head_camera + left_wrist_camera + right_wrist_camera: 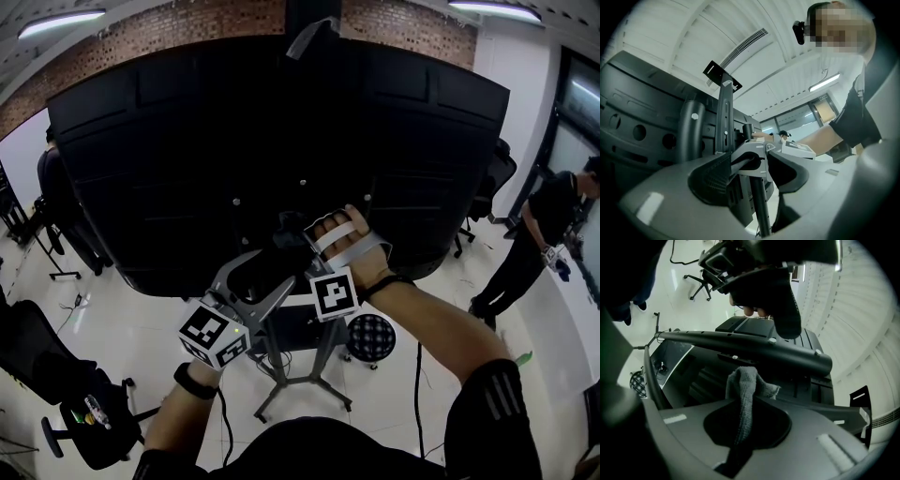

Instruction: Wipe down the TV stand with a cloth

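The wiping step is in hand, up at the head of the grey metal TV stand point(324, 360), behind the large black television point(281, 122) it carries. The right gripper point(746, 427) has its jaws clenched on a grey knitted cloth point(742, 389), whose bunched end sticks out past the jaw tips. In the right gripper view that end sits just below a round black crossbar point(754, 348) of the stand; whether it touches the bar I cannot tell.

The left gripper point(750, 171) reaches in from the other side. A pale grey metal bracket point(751, 152) of the stand and a dark upright post point(759, 206) stand between its jaws, which appear to be closed on the bracket, probably to steady the frame.

From the head view, both grippers meet close together at the mount, with the stand's splayed legs on the white floor point(141, 328) well below them.

The next move likely calls for pressing the cloth's free end against the crossbar and drawing it along its length. Firm contact is needed, and the jaws must stay tight so the cloth does not slip out.
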### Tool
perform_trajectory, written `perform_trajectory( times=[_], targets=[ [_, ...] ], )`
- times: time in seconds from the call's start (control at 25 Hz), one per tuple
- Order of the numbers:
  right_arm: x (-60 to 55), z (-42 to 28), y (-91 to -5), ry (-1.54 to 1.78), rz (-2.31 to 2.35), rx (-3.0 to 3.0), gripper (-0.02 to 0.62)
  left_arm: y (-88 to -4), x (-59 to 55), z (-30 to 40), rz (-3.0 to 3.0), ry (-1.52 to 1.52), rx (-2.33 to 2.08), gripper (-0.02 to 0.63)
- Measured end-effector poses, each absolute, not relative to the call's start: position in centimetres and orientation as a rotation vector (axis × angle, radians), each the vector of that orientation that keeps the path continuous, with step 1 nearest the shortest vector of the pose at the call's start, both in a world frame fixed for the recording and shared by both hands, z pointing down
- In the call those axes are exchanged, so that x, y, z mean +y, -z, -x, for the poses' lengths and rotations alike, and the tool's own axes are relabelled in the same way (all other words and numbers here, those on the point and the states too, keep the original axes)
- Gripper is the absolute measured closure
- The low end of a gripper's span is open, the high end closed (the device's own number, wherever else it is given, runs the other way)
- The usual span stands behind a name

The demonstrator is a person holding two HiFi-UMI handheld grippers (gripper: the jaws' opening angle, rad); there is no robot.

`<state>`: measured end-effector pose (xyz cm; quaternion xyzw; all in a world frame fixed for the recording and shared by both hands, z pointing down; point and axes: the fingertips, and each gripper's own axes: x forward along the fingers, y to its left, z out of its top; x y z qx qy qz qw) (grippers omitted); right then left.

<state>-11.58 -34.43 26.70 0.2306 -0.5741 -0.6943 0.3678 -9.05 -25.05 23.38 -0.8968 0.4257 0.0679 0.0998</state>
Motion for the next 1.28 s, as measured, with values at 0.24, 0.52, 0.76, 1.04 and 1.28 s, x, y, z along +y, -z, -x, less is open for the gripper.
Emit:
perform_trajectory(
  times=[0.24, 0.52, 0.76, 1.04, 1.28],
  targets=[
    [-34.7, 11.8, -30.7, 1.743, -0.562, -1.493, 0.581, -25.8, -25.1, 9.5, 2.694, -0.197, 1.295, 0.334],
    [-34.7, 11.8, -34.5, 1.676, -0.54, -1.523, 0.581, -28.6, -25.1, 9.4, 2.73, -0.181, 1.323, 0.334],
    [-35.4, 11.3, -37.7, 1.633, -0.493, -1.488, 0.581, -30.0, -25.3, 9.1, 2.748, -0.159, 1.336, 0.334],
    [-33.3, 10.8, -37.1, 1.54, -0.486, -1.68, 0.581, -30.3, -25.7, 9.0, 2.748, -0.168, 1.359, 0.334],
    [-30.5, 7.7, -30.1, 1.453, -0.661, -2.04, 0.58, -28.7, -25.5, 7.5, 2.731, -0.196, 1.311, 0.334]
  ],
)
